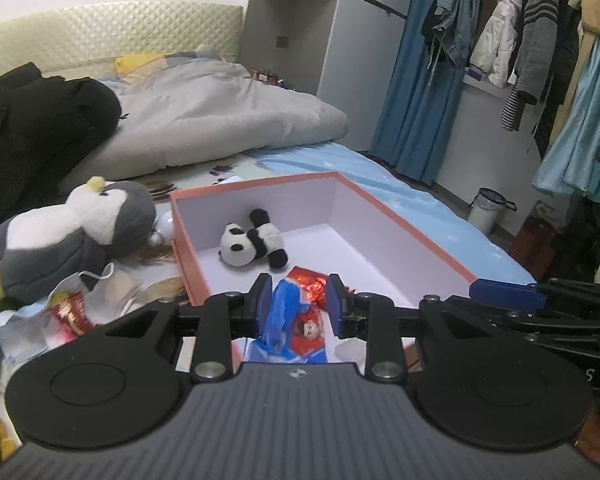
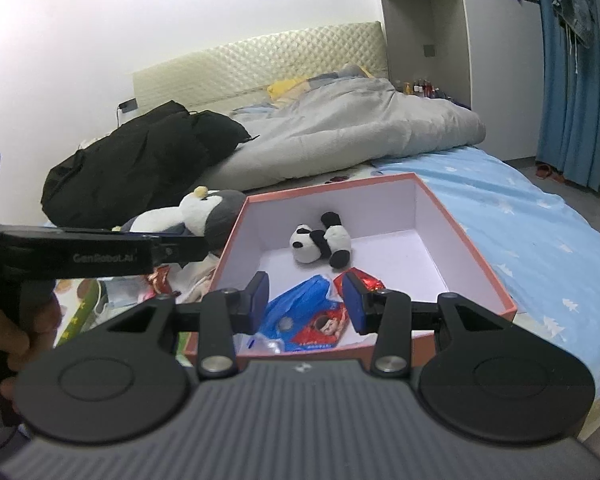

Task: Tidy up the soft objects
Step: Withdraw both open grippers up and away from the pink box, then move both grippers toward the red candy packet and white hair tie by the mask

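Penguin plush (image 1: pixel 72 236) on bed, left of pink box (image 1: pixel 400 224), long axis slanting toward box corner. Panda (image 1: pixel 252 242) and blue bag (image 2: pixel 300 304) already in box. Left gripper (image 1: pixel 298 304) nearer penguin; right gripper (image 2: pixel 306 300) over box. Both released, nothing grasped.

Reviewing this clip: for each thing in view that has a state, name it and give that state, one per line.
Pink box: open, no lid on.
Panda plush: lying inside the box.
Penguin plush: lying on the bed, outside the box.
Blue bag: crumpled, in the box.
Left gripper: open, empty.
Right gripper: open, empty.
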Motion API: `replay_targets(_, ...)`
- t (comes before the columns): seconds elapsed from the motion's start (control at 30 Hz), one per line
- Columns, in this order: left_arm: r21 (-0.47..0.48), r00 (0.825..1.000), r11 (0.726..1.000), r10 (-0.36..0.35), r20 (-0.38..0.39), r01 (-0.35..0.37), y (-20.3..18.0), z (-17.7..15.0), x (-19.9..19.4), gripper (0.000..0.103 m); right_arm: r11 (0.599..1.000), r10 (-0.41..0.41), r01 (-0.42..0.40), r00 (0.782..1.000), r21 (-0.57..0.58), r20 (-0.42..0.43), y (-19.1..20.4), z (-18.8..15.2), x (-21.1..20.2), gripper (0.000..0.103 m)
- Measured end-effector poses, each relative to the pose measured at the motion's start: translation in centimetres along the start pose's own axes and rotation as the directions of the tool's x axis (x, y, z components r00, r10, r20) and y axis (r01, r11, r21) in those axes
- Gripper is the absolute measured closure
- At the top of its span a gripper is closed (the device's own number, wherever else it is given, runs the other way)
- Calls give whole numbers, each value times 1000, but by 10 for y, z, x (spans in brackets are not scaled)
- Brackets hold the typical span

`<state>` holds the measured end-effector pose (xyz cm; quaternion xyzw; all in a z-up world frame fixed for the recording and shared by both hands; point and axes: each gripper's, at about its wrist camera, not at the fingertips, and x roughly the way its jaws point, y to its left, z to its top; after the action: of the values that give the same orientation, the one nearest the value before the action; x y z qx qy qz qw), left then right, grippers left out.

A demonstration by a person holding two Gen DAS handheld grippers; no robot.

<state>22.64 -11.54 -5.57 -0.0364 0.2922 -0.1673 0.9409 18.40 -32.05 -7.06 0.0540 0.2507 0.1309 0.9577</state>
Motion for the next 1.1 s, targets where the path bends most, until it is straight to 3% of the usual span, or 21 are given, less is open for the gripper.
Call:
replay_targets(0.27, -104, 1000, 994, 30, 10, -29, 14, -25, -27, 69, 999, 34, -34, 999, 1, -5, 22, -25, -9, 59)
replay_targets(0.47, -126, 992, 985, 121, 21, -117, 32, -46, -57, 69, 995, 89, -90, 996, -41, -25, 43, -41, -17, 59)
replay_targets(0.9, -279, 970, 933, 241, 12, -228, 79, -108, -123, 69, 980, 165, -175, 981, -91, -106, 102, -67, -32, 59)
replay_targets(1.1, -321, 962, 913, 271, 14, -253, 95, -126, -136, 60, 972, 183, -199, 974, -123, -133, 125, -76, -28, 59)
